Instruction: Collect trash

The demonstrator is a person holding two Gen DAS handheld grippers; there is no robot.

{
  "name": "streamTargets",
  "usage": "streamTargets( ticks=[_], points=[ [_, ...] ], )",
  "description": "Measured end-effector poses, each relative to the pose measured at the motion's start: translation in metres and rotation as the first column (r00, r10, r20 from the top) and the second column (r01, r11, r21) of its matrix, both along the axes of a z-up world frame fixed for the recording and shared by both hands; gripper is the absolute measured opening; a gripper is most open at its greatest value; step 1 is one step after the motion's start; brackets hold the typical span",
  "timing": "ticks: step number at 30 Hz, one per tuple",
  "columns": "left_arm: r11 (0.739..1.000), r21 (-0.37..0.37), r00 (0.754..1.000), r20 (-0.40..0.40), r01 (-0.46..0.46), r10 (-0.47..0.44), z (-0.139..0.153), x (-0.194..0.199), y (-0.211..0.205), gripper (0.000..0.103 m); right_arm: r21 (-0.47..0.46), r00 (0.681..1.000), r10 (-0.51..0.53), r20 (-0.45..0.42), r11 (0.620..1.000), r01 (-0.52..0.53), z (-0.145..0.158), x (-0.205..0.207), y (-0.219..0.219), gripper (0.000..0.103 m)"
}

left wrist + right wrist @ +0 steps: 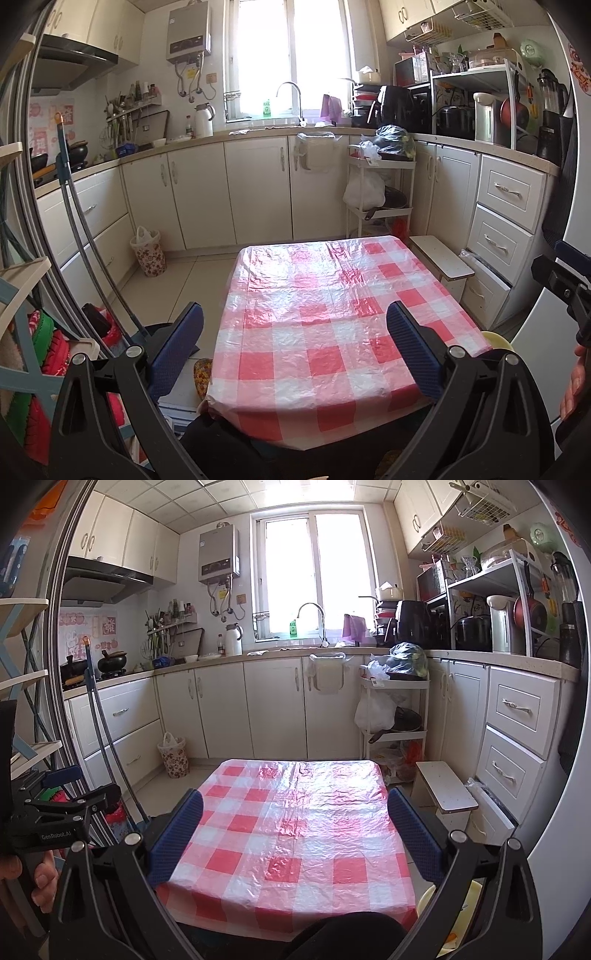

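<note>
A small table with a red and white checked plastic cloth (325, 310) stands in front of me; it also shows in the right wrist view (295, 830). No loose trash shows on its cloth. My left gripper (295, 314) is open and empty above the table's near edge. My right gripper (295, 801) is open and empty, held over the near edge too. A floral waste basket (148, 252) with a white liner stands on the floor at the left cabinets, also in the right wrist view (172, 755). A yellow bin (454, 912) sits low at the table's right.
A white trolley (380, 192) with bags stands beyond the table. A small white stool (441, 256) is at the table's right. Mop handles (85, 229) lean at the left by a shelf. Cabinets and a sink counter (258, 133) line the walls.
</note>
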State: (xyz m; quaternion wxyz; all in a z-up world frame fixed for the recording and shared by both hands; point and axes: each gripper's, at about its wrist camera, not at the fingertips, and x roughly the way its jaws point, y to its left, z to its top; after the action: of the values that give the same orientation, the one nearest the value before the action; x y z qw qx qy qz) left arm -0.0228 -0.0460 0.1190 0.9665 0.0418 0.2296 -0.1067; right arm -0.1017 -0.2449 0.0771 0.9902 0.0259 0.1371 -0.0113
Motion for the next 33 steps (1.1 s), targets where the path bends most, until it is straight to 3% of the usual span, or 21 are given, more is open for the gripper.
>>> streamTargets(
  ticks=[33],
  points=[
    [0.999, -0.006, 0.999, 0.001, 0.048, -0.048, -0.0005, -0.0052, -0.0084, 0.096, -0.015, 1.0, -0.003, 0.013, 1.0, 0.003, 0.0046, -0.0028, 0.0053, 0.096]
  ],
)
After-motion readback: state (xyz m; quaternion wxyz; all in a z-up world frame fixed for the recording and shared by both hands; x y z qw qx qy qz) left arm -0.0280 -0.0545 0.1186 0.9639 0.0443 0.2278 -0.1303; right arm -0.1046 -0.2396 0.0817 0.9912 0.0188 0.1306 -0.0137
